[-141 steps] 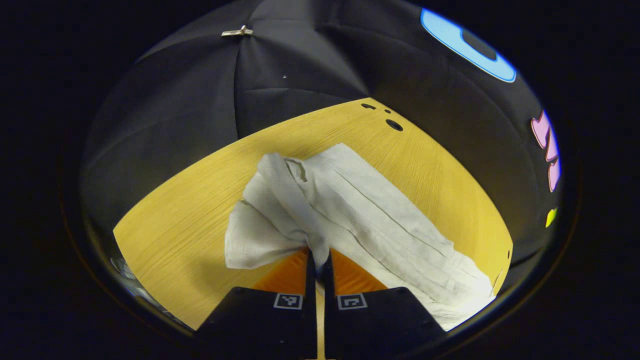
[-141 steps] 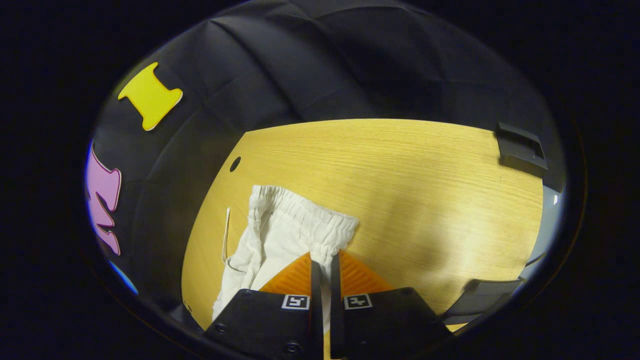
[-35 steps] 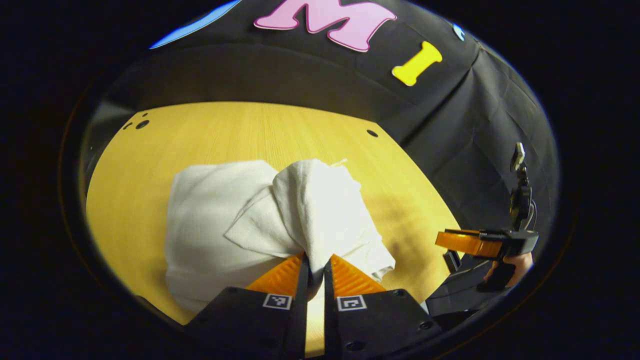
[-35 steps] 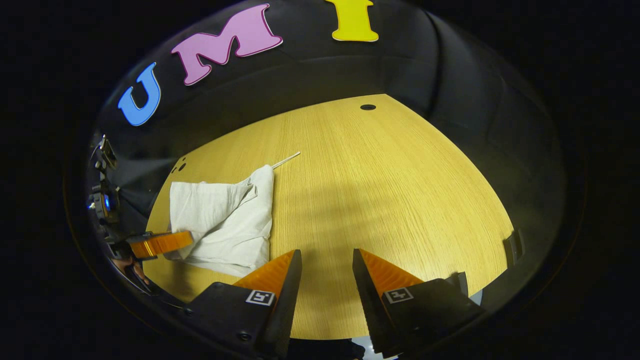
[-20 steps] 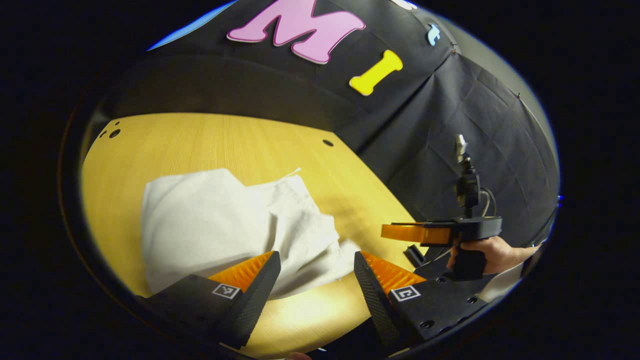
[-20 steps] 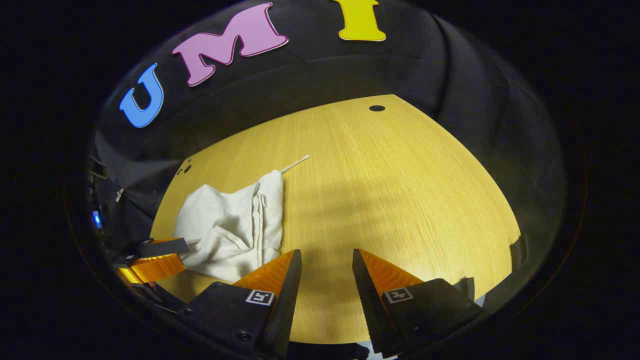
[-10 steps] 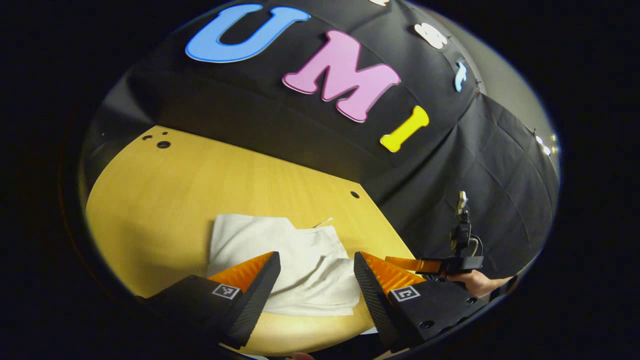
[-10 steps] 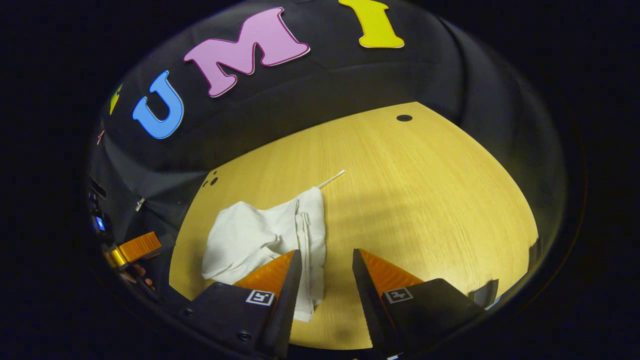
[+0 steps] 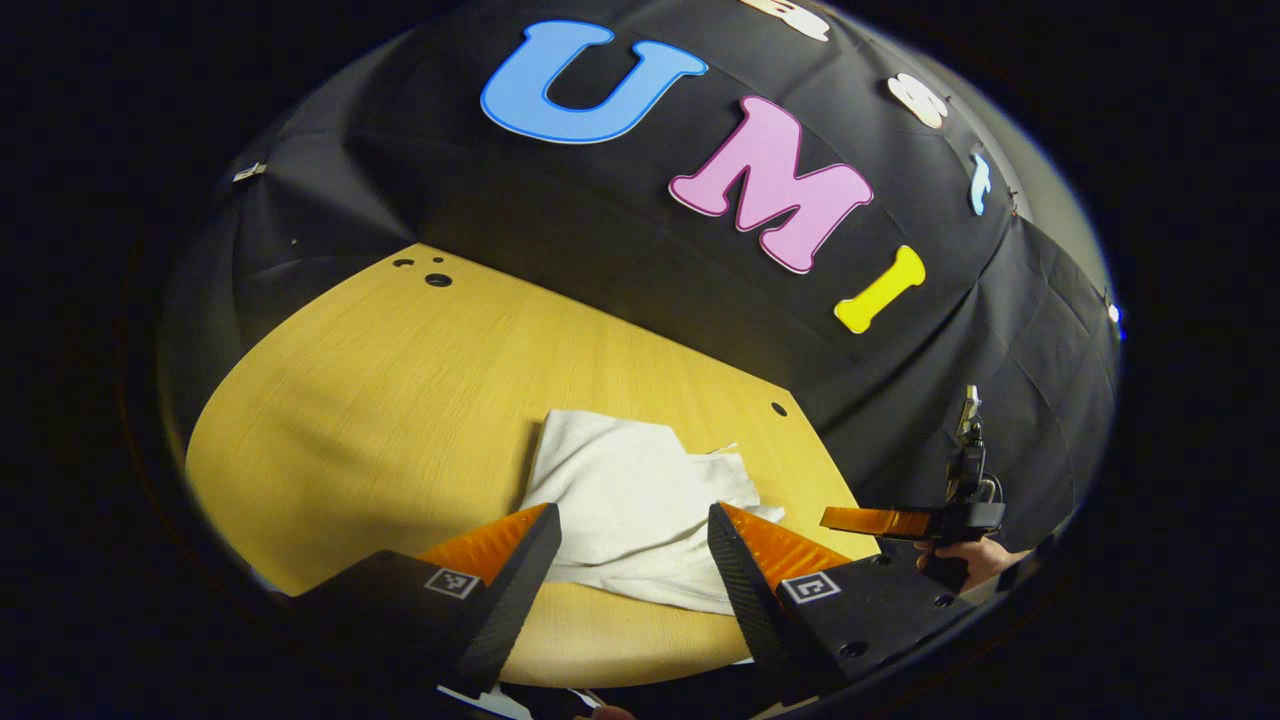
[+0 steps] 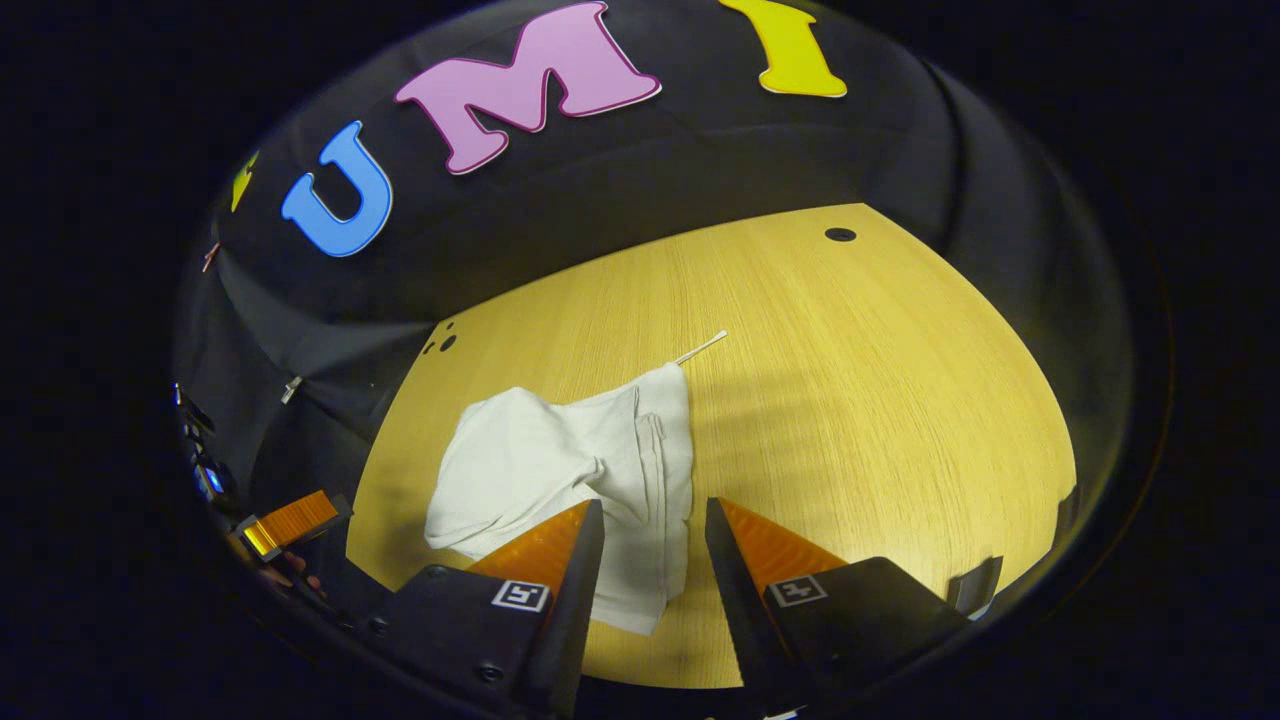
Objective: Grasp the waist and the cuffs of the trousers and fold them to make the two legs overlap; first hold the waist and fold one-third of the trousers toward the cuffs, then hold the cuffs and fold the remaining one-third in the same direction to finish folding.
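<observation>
Lying folded near the table's (image 10: 850, 400) front edge, the white trousers (image 10: 560, 470) left broad bare wood to their right. The left gripper (image 9: 630, 560), clamped on the cloth 1.8 s before, had let go and hung above it with fingers spread wide and empty, like the right gripper (image 10: 645, 560). The right gripper view showed a drawstring (image 10: 700, 348) trailing from the bundle's far corner; the left gripper view showed a hand (image 9: 975, 560) holding the right gripper.
</observation>
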Motion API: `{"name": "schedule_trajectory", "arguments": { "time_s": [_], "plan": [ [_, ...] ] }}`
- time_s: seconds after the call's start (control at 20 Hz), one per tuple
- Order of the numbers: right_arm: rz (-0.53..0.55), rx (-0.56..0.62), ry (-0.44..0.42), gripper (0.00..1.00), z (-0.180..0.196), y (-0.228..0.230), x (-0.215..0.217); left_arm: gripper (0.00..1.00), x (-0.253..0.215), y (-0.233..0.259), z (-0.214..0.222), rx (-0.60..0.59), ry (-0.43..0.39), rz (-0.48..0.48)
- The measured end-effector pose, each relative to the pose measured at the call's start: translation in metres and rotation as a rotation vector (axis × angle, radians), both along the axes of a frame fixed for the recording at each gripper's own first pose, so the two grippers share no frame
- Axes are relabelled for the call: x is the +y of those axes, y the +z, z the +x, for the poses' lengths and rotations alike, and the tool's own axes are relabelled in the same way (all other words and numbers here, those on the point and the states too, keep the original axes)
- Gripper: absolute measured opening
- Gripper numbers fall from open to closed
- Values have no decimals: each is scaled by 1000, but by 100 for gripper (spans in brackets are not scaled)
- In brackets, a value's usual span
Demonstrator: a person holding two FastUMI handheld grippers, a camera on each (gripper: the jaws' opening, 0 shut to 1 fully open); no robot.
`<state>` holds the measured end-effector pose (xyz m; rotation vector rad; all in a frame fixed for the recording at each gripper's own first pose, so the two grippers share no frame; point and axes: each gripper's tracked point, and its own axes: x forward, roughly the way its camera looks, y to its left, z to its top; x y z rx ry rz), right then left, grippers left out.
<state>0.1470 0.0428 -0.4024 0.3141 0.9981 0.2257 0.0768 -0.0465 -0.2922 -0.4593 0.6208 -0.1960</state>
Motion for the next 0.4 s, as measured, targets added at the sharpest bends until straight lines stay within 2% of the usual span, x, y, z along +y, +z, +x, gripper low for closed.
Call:
{"name": "schedule_trajectory", "arguments": {
  "time_s": [0.15,0.25,0.3,0.4],
  "plan": [
    [7,4,-18,66,0,2,11,94,10,1,-20,3,3,7],
    [5,-14,-19,72,-1,9,18,94,15,-3,-25,1,0,16],
    [0,-29,-19,79,-2,13,20,94,16,-6,-26,0,-2,16],
    [-13,-66,-22,80,-3,21,25,93,17,-7,-30,-9,-13,9]
  ]
}}
